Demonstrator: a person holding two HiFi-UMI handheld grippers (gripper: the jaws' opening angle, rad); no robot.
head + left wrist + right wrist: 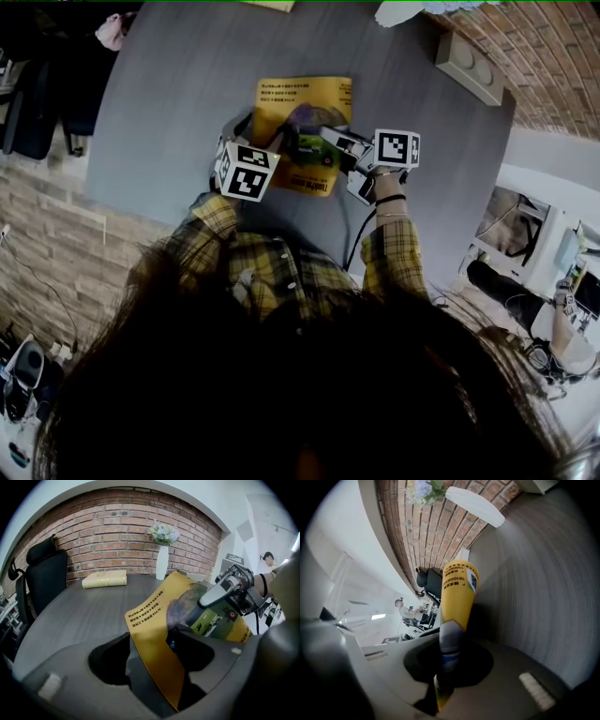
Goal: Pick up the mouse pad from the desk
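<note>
Grey desk (178, 112): mouse pad (300, 98), right edge pinched in your right gripper (449, 638); left gripper (157, 656) wide, straddling its left corner.

From above, everything looks dim and murky. The dark hair (281, 394) filling the lower half is almost black, with no detail in it. The grey tabletop (178, 103) takes a flat, even light with hardly any sheen, and the only real brightness is at the right edge.

The left gripper view is brighter and softly lit. Its brick wall (117, 536) bows into an arch and the corners go black.

The right gripper view is tilted. Its white wall (342, 564) is washed out around a glaring strip light (377, 617). The yellow mouse pad (457, 592) throws a soft shadow on the tabletop. Whatever sits nearest either lens is blurred.
</note>
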